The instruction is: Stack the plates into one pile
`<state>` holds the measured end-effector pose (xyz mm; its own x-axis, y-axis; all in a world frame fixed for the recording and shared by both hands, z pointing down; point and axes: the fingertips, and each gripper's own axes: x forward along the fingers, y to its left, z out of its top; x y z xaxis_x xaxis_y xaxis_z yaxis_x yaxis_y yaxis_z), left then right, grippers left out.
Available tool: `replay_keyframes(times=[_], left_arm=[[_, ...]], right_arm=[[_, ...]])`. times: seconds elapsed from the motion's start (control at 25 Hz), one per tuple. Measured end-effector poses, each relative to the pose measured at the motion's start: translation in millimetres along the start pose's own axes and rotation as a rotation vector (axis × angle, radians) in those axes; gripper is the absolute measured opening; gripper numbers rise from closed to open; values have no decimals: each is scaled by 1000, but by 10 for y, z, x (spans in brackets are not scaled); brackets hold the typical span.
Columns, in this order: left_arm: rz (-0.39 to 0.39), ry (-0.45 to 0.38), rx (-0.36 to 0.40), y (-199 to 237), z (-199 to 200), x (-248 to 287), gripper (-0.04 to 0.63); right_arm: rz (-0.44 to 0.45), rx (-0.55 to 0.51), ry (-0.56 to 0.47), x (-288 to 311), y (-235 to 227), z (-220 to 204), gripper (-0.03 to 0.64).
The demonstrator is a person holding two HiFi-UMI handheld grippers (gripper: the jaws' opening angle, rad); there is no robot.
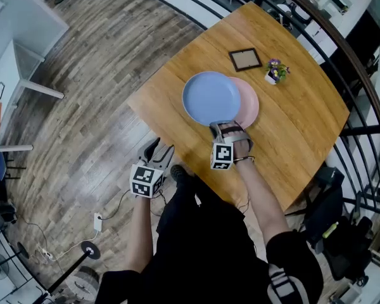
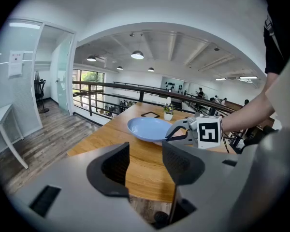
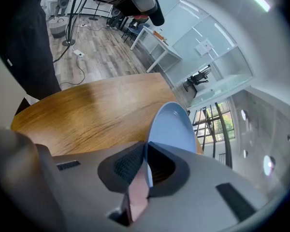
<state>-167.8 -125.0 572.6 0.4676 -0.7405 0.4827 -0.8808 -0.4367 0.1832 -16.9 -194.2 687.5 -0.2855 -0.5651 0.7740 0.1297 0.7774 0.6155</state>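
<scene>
A blue plate (image 1: 210,97) hangs over the wooden table (image 1: 304,122), partly covering a pink plate (image 1: 252,104) that lies on the wood. My right gripper (image 1: 223,127) is shut on the blue plate's near rim. In the right gripper view the blue plate (image 3: 171,127) stands edge-on between the jaws of my right gripper (image 3: 146,166), with pink showing below them. My left gripper (image 1: 159,149) is open and holds nothing, off the table's near-left edge over the floor. From my left gripper (image 2: 146,161) I see the blue plate (image 2: 149,128) held by the right gripper (image 2: 176,133).
A small dark picture frame (image 1: 245,59) and a little pot of flowers (image 1: 277,72) sit on the far side of the table. A black railing (image 1: 361,81) curves round the table's right side. Wooden floor (image 1: 82,106) lies to the left.
</scene>
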Motion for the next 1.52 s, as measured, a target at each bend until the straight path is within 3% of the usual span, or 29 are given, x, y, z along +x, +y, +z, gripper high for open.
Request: replay_keyframes(times=[0.48,1.52], left_arm=[[-40,-6,22,-259,32,176,221],[-24,-8,16,-398,-69,139,221]], right_arm=[[6,71,42,-52,146,-403,34],[14,168,131,-7,364,-871,54]])
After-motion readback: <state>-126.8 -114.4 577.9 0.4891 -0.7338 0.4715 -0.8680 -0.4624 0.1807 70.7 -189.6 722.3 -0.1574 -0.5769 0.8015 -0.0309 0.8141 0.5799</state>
